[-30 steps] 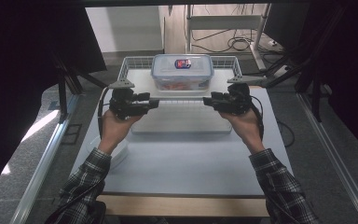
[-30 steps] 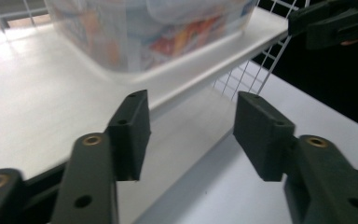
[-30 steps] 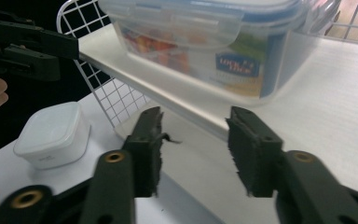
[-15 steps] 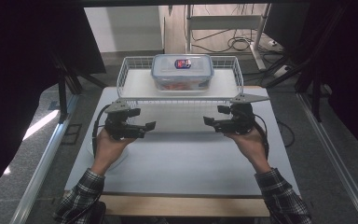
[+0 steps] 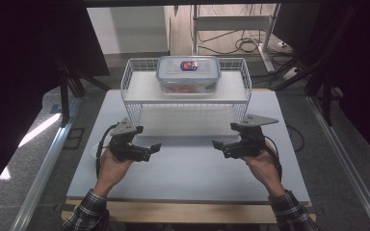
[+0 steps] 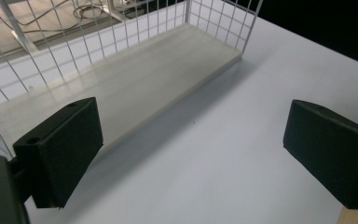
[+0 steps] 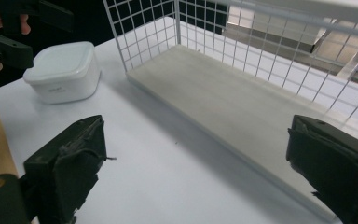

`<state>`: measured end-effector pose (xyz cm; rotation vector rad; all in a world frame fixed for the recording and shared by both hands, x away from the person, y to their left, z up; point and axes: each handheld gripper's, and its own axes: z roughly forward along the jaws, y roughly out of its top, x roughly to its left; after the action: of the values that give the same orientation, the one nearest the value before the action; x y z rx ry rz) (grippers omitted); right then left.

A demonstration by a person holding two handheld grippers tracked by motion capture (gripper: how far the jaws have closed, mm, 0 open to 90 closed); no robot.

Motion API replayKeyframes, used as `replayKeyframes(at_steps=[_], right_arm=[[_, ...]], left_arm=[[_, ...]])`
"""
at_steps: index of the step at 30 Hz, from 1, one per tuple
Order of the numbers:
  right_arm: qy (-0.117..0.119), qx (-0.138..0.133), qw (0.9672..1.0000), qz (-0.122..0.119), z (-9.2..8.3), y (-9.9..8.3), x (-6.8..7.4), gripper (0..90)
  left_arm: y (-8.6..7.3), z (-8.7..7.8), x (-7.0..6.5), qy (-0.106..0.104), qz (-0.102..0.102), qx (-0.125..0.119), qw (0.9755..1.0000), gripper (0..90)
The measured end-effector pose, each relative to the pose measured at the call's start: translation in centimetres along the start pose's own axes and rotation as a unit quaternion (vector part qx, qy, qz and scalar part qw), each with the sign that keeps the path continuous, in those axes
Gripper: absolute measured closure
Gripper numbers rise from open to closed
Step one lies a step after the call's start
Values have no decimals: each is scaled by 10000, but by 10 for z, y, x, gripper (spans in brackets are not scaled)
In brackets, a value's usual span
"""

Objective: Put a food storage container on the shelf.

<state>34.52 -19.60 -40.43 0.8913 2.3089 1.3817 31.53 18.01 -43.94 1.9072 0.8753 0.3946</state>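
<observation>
A white wire rack (image 5: 136, 98) stands at the back of the white table (image 5: 188, 175). A clear lidded food container (image 5: 188, 73) rests on its top shelf. A pale board (image 6: 121, 88) (image 7: 242, 102) lies on the rack's lower level. In front of the rack, my left gripper (image 5: 150, 150) (image 6: 196, 158) and right gripper (image 5: 220, 148) (image 7: 200, 172) face each other low over the table. Both sets of jaws have just been opening and stand wide apart with nothing between them.
A small white lidded tub (image 7: 63, 70) sits on the table at the rack's left end, by the left hand (image 7: 0, 37). A wooden strip (image 5: 183, 211) edges the table's near side. Cables (image 5: 243, 45) lie on the floor behind, and metal rails flank the table.
Both hands have drawn back from the rack's front toward the near edge and sunk lower. Both grippers' jaws have spread wider.
</observation>
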Motion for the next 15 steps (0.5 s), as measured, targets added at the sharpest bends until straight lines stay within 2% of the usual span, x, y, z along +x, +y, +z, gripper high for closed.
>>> replayKeyframes(at_steps=[6,7,9,15], right_arm=[[-35,-15,10000,31,-3,-14,1,20],[-38,-8,10000,31,-4,-17,1,20],[-48,-12,10000,26,-4,-20,2,18],[-48,-7,9999,132,-6,-43,4,15]], left_arm=[[-15,4,-7,-88,57,-35,9999,39],[-19,5,-11,-65,139,-41,9999,40],[-22,6,-13,-61,178,-52,9998,40],[-38,8,-28,-93,255,-127,9996,47]])
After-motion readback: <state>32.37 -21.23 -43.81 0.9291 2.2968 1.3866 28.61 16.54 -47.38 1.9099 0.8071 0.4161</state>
